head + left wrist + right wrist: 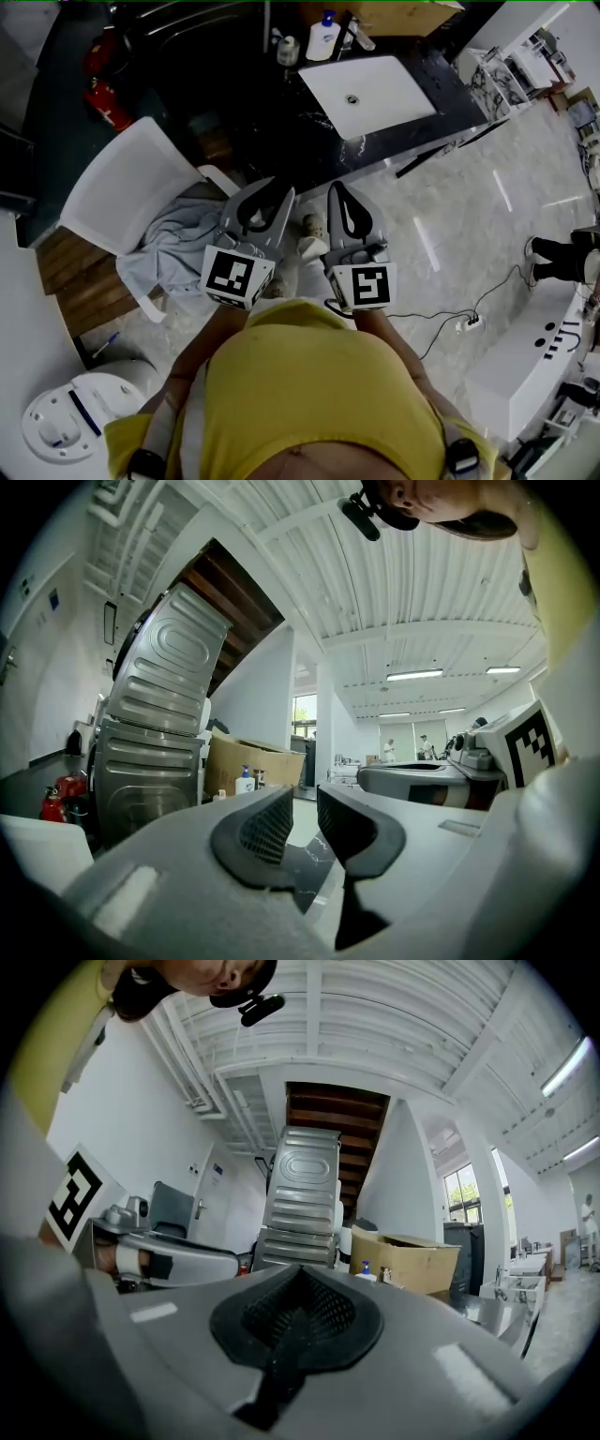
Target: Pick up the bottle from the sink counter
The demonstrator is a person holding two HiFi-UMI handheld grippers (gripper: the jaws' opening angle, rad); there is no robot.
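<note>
standing upright, bottle (323, 39) sits well ahead on desk (244, 103), marginally nearer right gripper (336, 190) (closed, empty); left gripper (279, 193) slightly open, empty.

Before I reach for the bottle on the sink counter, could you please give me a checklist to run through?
1. Bottle upright on the counter: ok.
2. Left gripper fingers apart, nothing between them: ok.
3. Right gripper fingers apart: not ok, they are together.
4. Grippers near the bottle: not ok, both are well short of the counter.
5. Room round the bottle: cannot tell; a faucet and a small jar stand close by.
</note>
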